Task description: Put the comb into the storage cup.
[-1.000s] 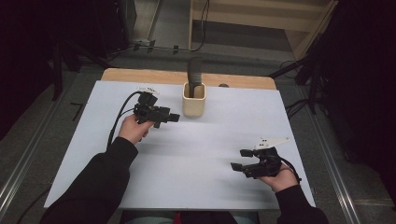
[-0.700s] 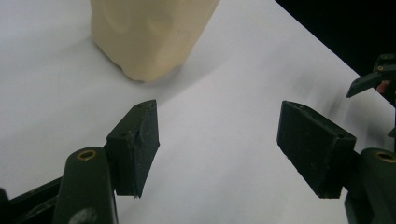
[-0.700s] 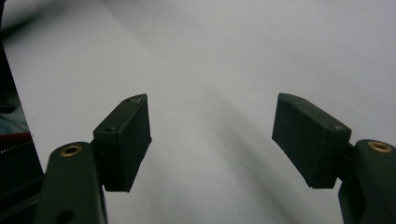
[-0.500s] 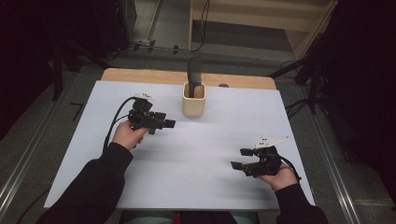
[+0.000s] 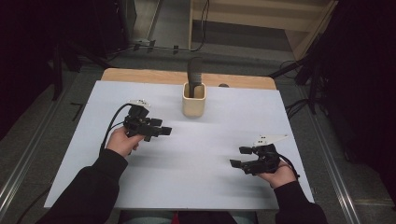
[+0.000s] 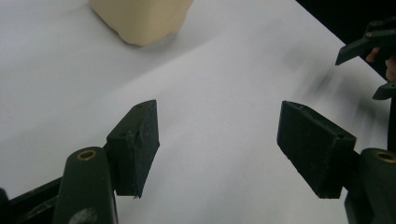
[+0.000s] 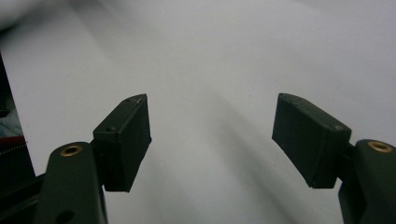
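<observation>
High view showed the beige holder (image 5: 194, 100) standing upright at the far middle of the desk (image 5: 210, 186), a dark tool (image 5: 195, 71) sticking up from it — apparently parked there out of the working area. Both grippers hung wide and empty, the left gripper (image 5: 159, 132) near-left of the holder, the right gripper (image 5: 240, 157) well apart toward the near right edge — bare white sheet between them left ample room to move.

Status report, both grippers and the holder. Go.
Left gripper open, empty. Right gripper open, empty. Cream holder upright, dark tool inside. Nothing in the way.
</observation>
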The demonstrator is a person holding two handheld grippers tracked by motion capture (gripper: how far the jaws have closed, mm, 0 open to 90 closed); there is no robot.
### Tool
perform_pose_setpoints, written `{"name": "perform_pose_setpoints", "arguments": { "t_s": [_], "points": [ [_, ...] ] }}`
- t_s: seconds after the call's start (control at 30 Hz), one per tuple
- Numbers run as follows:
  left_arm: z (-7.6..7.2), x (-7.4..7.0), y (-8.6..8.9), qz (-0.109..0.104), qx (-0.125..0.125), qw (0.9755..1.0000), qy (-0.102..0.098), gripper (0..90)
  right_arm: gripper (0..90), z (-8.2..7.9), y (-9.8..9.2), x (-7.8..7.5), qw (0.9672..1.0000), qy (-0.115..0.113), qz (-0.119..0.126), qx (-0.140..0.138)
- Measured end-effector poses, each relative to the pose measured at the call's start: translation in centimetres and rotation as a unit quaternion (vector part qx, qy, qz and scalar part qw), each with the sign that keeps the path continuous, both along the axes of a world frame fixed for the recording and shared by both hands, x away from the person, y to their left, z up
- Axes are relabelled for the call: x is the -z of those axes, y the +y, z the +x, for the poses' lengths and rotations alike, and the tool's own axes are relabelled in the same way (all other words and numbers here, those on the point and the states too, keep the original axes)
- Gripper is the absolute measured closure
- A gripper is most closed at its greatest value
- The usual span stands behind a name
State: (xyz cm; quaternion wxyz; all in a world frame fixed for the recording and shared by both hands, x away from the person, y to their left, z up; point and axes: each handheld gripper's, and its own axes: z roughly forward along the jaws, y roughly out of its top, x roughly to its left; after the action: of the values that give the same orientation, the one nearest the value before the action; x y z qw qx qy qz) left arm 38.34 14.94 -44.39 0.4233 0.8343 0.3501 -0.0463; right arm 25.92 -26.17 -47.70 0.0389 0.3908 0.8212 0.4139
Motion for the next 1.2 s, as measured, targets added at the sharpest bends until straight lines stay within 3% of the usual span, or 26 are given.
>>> {"name": "perform_pose_setpoints", "arguments": {
  "t_s": [0.37,0.57,0.77,1.2],
  "points": [
    [-1.4,0.2,0.9,0.005,0.000,1.0000,0.008,30.5,25.4,0.4,0.2,0.2,1.0000,0.007,-0.002,-0.002],
    [-2.3,0.2,1.1,0.007,0.004,1.0000,0.000,30.5,25.4,0.5,0.3,0.2,1.0000,0.008,-0.002,-0.003],
    [-3.2,0.4,1.3,0.009,0.010,0.9999,0.008,30.5,25.2,0.5,0.1,0.2,1.0000,0.007,-0.002,0.000],
    [-5.2,0.9,2.5,0.015,0.007,0.9999,-0.001,30.4,25.2,0.4,0.0,0.3,1.0000,0.006,-0.003,0.003]
  ]
}}
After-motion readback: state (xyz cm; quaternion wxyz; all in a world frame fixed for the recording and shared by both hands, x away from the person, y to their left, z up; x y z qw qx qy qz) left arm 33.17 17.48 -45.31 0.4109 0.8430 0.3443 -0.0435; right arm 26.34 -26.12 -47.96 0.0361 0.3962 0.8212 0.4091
